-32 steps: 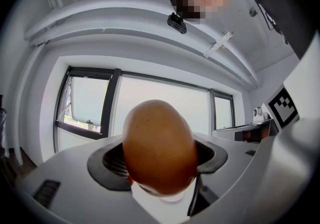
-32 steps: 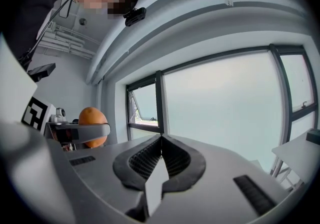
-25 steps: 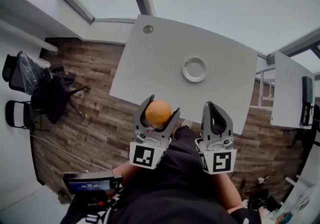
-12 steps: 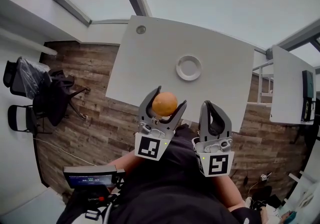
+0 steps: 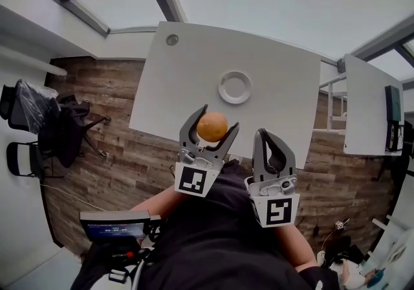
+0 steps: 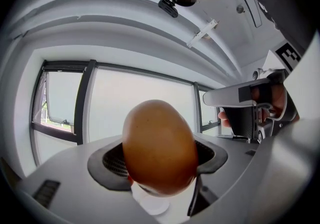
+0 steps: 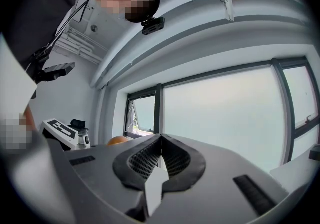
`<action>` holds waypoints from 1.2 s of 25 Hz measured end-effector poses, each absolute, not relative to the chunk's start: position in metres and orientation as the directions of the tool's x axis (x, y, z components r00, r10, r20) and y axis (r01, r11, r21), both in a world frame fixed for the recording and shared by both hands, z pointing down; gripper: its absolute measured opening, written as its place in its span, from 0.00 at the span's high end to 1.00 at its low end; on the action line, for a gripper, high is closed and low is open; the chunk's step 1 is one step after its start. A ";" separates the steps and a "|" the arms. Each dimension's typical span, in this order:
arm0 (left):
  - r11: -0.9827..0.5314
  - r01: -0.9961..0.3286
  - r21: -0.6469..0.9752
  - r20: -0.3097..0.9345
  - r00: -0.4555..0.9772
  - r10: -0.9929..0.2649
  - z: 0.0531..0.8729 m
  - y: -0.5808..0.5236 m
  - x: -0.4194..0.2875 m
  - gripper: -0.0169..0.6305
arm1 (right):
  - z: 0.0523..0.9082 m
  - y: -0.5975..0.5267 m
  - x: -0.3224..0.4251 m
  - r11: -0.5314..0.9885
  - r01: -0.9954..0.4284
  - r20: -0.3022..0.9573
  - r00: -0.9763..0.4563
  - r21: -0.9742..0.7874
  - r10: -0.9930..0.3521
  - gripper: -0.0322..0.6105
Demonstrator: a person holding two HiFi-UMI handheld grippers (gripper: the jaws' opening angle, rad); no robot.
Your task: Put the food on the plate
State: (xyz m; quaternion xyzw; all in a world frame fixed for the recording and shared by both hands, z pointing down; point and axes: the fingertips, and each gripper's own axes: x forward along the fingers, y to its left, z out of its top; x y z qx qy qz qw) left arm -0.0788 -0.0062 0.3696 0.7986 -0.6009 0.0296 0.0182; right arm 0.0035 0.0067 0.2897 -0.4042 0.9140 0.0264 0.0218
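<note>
Your left claw pinches the round orange food over the worktop's near edge; your right claw is pressed together.

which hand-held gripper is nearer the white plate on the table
Left. The left hand-held gripper, holding the orange food, sits just short of the plate; the right hand-held gripper is farther back, off to its right.
</note>
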 end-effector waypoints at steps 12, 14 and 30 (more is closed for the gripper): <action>-0.262 -0.965 0.025 0.112 0.263 -0.958 0.397 -0.035 -0.087 0.47 | 0.299 -0.004 0.006 0.649 -0.761 -0.025 -0.649 0.012 -0.760 0.94; -0.264 -0.964 0.030 0.118 0.266 -0.957 0.401 -0.038 -0.089 0.47 | 0.299 -0.004 0.005 0.646 -0.763 -0.022 -0.647 0.017 -0.762 0.94; -0.273 -0.958 0.086 0.211 0.285 -0.935 0.442 -0.067 -0.097 0.47 | 0.296 -0.016 0.002 0.614 -0.789 -0.007 -0.614 0.006 -0.789 0.94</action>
